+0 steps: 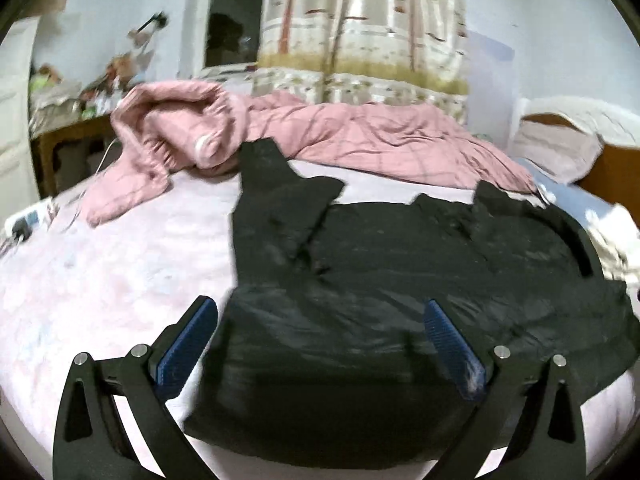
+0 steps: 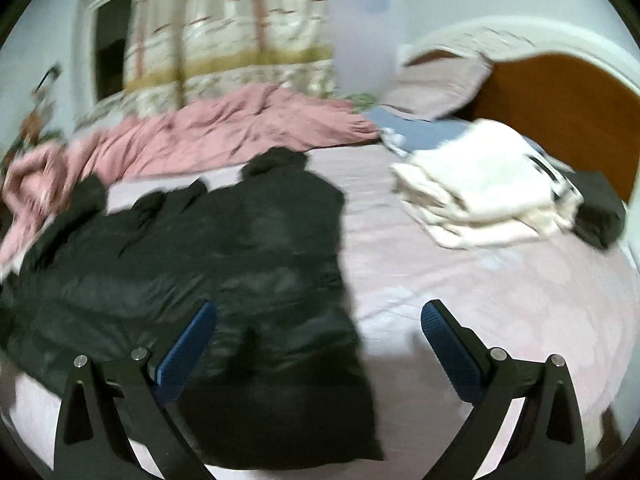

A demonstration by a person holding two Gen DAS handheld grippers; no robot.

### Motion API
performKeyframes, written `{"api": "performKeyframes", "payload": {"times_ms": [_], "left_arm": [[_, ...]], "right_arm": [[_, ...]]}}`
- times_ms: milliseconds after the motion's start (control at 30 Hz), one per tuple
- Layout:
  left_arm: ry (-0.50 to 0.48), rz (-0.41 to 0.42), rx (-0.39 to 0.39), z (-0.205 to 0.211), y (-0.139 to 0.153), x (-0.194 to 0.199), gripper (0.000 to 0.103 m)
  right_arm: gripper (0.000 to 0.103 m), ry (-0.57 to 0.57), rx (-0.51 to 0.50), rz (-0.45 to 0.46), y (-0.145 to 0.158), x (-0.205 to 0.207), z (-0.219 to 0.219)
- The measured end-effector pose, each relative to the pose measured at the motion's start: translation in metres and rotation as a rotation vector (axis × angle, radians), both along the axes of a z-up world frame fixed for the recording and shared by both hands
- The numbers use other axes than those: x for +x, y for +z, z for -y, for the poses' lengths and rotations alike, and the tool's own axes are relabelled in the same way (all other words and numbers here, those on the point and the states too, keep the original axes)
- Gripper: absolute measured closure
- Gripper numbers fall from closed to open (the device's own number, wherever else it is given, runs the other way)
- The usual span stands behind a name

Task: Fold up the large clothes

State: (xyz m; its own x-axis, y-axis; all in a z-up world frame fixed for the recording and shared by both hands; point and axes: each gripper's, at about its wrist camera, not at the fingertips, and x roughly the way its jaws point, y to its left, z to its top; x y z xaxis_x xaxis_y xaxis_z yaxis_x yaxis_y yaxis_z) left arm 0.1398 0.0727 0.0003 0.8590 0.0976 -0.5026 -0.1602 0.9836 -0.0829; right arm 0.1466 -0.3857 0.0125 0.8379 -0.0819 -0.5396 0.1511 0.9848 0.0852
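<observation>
Left wrist fisheye looks along the left gripper (image 1: 320, 344), whose blue-padded fingers (image 1: 188, 348) stand wide apart with nothing between them, hovering over the near part of a large black garment (image 1: 380, 280). That garment lies spread on a pale pink bed sheet (image 1: 100, 272), its shiny dark fabric rumpled, with one sleeve-like strip (image 1: 272, 200) running away from the camera toward a crumpled pink quilt (image 1: 360, 136). The quilt is heaped along the far side of the bed, and a bunched fold of it (image 1: 172, 132) lies at the left. Behind the bed hangs a curtain printed with tree trunks (image 1: 360, 28), beside a dark window (image 1: 236, 16). A charger and cable (image 1: 24, 224) lie at the left edge of the bed.

From the right wrist view, the right gripper (image 2: 320, 340) is likewise spread open and empty; its left finger (image 2: 188, 344) is over the black garment (image 2: 200, 256), and its right finger is over bare bed sheet (image 2: 500, 280). The garment fills the left and centre, its near edge reaching the bottom of the frame. Well apart to the right sits a stack of folded white cloth (image 2: 480, 192), with a small dark folded item (image 2: 600, 216) just beside it, near a wooden headboard (image 2: 560, 120) and a pillow (image 2: 440, 84). The pink quilt (image 2: 240, 128) lies beyond the garment.

Both views are motion-blurred, and no brand, label or writing can be read on anything.
</observation>
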Motion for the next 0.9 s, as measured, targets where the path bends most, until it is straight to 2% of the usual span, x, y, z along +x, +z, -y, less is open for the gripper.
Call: {"api": "performKeyframes", "payload": {"times_ms": [67,133,233,333,400,433,467,500,533,567,600,633,667,700,833,900], "left_arm": [[0.012,-0.037,-0.033,-0.014,-0.004,0.003,0.0],[-0.006,-0.119,-0.062,-0.021,-0.014,0.013,0.0],[-0.016,-0.246,-0.071,-0.021,-0.032,0.024,0.0],[-0.047,-0.312,-0.097,-0.015,-0.044,0.031,0.0],[-0.066,-0.355,-0.19,-0.023,-0.054,0.036,0.0],[-0.069,-0.363,-0.247,-0.028,-0.059,0.036,0.0],[-0.073,-0.359,-0.272,-0.031,-0.06,0.035,0.002],[-0.086,-0.354,-0.271,-0.03,-0.059,0.035,0.007],[-0.105,-0.346,-0.276,-0.029,-0.058,0.034,0.026],[-0.123,-0.334,-0.296,-0.028,-0.056,0.031,0.049],[-0.154,-0.321,-0.329,-0.026,-0.055,0.029,0.061],[-0.173,-0.31,-0.344,-0.025,-0.052,0.027,0.072],[-0.172,-0.297,-0.329,-0.022,-0.049,0.023,0.076],[-0.167,-0.281,-0.307,-0.018,-0.046,0.017,0.078],[-0.18,-0.267,-0.268,-0.006,-0.037,-0.008,0.079],[-0.17,-0.273,-0.248,-0.002,-0.036,-0.019,0.078]], "right_arm": [[0.0,0.008,0.03,-0.021,-0.002,0.002,0.006],[0.0,0.032,0.057,-0.071,-0.009,0.01,0.01],[0.0,0.074,0.141,-0.181,-0.028,0.025,0.012],[0.0,0.11,0.204,-0.282,-0.048,0.035,0.005],[0.0,0.137,0.176,-0.277,-0.05,0.037,-0.004],[0.0,0.149,0.168,-0.278,-0.051,0.037,-0.006],[0.0,0.159,0.177,-0.283,-0.053,0.039,-0.006],[0.004,0.161,0.2,-0.284,-0.055,0.04,-0.005],[0.009,0.164,0.216,-0.28,-0.056,0.039,-0.004],[0.029,0.175,0.231,-0.278,-0.056,0.039,-0.004],[0.053,0.194,0.243,-0.272,-0.055,0.039,-0.004],[0.064,0.209,0.255,-0.262,-0.053,0.037,-0.005],[0.077,0.223,0.273,-0.247,-0.05,0.034,-0.003],[0.081,0.218,0.275,-0.226,-0.046,0.028,-0.003],[0.083,0.137,0.101,-0.207,-0.029,0.004,-0.018],[0.083,0.122,0.05,-0.203,-0.026,-0.012,-0.024]]}}
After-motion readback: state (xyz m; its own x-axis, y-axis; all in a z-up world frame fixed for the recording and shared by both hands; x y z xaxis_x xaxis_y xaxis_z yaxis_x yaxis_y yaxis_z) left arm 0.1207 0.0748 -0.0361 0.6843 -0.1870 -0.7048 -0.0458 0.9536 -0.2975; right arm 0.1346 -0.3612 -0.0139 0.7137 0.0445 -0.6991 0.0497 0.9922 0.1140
